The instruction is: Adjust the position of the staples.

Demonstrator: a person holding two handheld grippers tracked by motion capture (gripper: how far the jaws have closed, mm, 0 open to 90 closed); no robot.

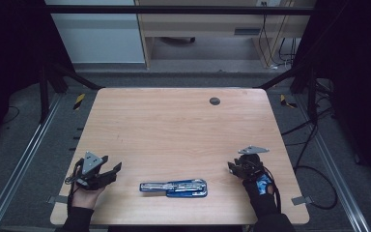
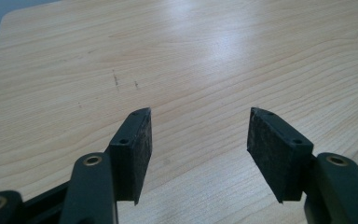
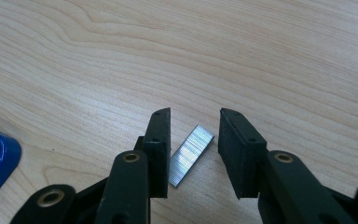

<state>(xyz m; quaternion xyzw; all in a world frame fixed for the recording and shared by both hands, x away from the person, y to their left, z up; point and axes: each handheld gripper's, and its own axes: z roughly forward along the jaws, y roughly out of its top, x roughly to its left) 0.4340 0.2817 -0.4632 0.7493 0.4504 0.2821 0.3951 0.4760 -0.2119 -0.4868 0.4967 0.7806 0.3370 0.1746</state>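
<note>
Between the jaws of the right tool (image 3: 194, 147), a silvery strip of staples (image 3: 191, 155) lies flat on the wooden surface (image 3: 214, 56); the jaws stand part-way apart on either side of it, one pad just beside the strip, whether touching I cannot tell, the other clear of it. At the near middle of the surface lies an opened blue stapler (image 1: 174, 188), between the two hands. The left tool (image 2: 198, 135), near the surface's left edge, has its jaws spread wide over bare wood. A small dark round disc (image 1: 215, 101) sits toward the far edge.
</note>
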